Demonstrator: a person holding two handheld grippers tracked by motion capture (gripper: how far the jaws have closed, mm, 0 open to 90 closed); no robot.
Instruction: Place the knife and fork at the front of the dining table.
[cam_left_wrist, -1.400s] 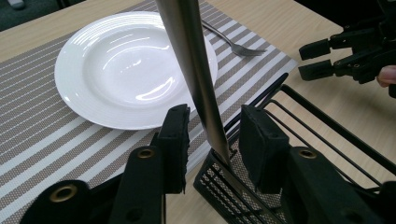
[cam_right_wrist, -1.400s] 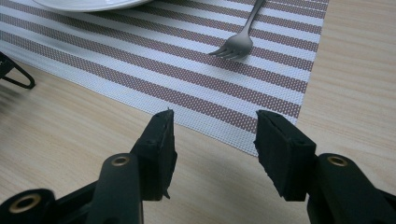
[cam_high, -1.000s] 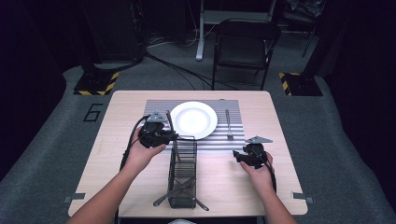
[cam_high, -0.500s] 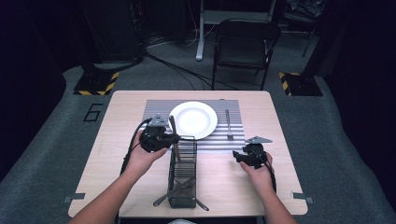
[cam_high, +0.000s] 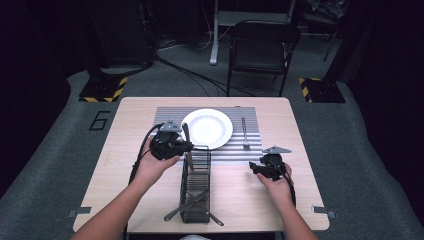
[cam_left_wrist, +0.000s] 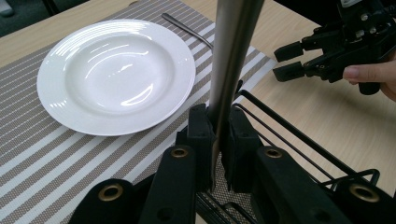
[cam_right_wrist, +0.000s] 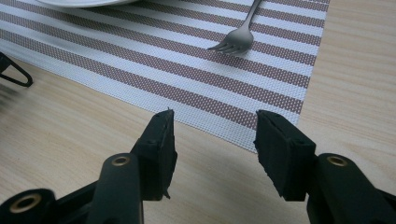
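My left gripper (cam_left_wrist: 215, 135) is clenched on a long shiny steel utensil handle (cam_left_wrist: 231, 56), which rises toward twelve o'clock from its pads, above the black wire cutlery rack (cam_high: 195, 185). My right gripper (cam_right_wrist: 212, 149) hangs released, half open over the wooden worktop (cam_right_wrist: 70, 126), the steel fork (cam_right_wrist: 238, 39) lying at twelve o'clock.

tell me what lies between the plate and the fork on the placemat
Nothing: in the high view, bare striped placemat separates the white plate from the fork.

Left tool (cam_left_wrist: 214, 135) finished closing on metal utensil handle (cam_left_wrist: 231, 56), utensil standing above wire rack (cam_high: 196, 185).
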